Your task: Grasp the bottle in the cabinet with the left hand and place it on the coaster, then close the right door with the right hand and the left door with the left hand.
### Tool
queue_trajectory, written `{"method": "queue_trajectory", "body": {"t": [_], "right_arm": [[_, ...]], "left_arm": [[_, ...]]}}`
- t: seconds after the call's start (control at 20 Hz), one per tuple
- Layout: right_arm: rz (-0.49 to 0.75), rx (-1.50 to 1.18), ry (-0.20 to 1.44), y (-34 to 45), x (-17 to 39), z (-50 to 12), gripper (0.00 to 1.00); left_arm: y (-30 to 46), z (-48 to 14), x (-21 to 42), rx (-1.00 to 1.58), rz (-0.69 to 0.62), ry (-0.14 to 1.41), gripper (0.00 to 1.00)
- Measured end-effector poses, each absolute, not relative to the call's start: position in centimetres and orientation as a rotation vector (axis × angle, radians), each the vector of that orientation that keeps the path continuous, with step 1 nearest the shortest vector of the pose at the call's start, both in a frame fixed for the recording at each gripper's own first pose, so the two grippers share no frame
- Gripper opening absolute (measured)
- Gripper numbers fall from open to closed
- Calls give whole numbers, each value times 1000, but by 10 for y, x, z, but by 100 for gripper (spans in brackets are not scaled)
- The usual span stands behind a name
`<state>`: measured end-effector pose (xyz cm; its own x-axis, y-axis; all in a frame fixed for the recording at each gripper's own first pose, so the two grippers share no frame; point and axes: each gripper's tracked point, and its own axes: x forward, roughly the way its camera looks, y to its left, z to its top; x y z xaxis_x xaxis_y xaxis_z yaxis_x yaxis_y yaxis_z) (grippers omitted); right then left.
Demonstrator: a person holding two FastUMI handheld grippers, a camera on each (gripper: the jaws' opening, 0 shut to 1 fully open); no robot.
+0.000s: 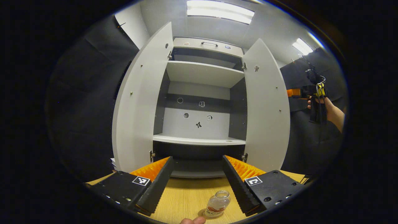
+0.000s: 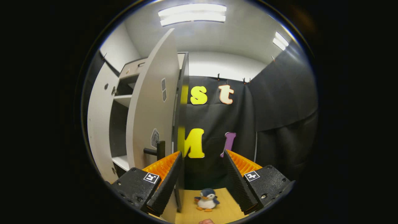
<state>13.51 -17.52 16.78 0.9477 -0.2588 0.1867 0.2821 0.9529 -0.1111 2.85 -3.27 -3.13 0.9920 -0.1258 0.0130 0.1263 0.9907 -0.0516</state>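
Left gripper view — coaster (image 1: 202, 214) mostly under bottle (image 1: 217, 204)

White cabinet (image 1: 199, 74) doors, darker back. Pale wood-grain table (image 1: 186, 196). Clear bottle (image 1: 217, 203), label possibly reddish. Orange-ribbed, black fingers (image 2: 168, 174). Blue-and-white toy penguin (image 2: 206, 199), orange feet.

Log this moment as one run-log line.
clear glass bottle: on wooden table | white cabinet doors: open | left gripper: open | right gripper: open
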Motion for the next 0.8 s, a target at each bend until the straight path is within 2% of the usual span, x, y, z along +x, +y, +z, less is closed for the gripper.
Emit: {"method": "queue_trajectory", "body": {"t": [0.05, 0.1, 0.15, 0.2, 0.35, 0.4, 0.45, 0.65, 0.7, 0.75, 0.8], "right_arm": [[-279, -167, -180, -166, 134, 169, 81], [-272, -184, -176, -158, 135, 168, 81], [-249, -179, -170, -147, 137, 167, 81], [-210, -157, -165, -133, 139, 166, 81], [-115, -89, -145, -98, 152, 159, 81], [-95, -81, -151, -88, 156, 158, 81], [-80, -66, -168, -78, 160, 157, 81], [-13, -64, -205, -40, 182, 152, 81], [-1, -69, -208, -35, 185, 154, 82], [6, -70, -216, -32, 186, 157, 84], [11, -67, -230, -29, 183, 163, 85]], "left_arm": [[-31, -31, 30, -49, -120, -14, 99], [-28, -32, 30, -48, -112, -11, 95], [-27, -34, 30, -51, -111, -5, 99], [-27, -35, 29, -54, -113, 1, 94], [-21, -33, 23, -39, -95, -1, 95], [-18, -33, 20, -30, -85, -2, 99], [-15, -33, 19, -23, -78, -3, 95], [-9, -32, 10, -14, -60, -1, 95], [-6, -32, 9, -12, -52, -2, 99], [-2, -30, 8, -10, -41, -5, 95], [3, -29, 7, -11, -25, -9, 95]]}}
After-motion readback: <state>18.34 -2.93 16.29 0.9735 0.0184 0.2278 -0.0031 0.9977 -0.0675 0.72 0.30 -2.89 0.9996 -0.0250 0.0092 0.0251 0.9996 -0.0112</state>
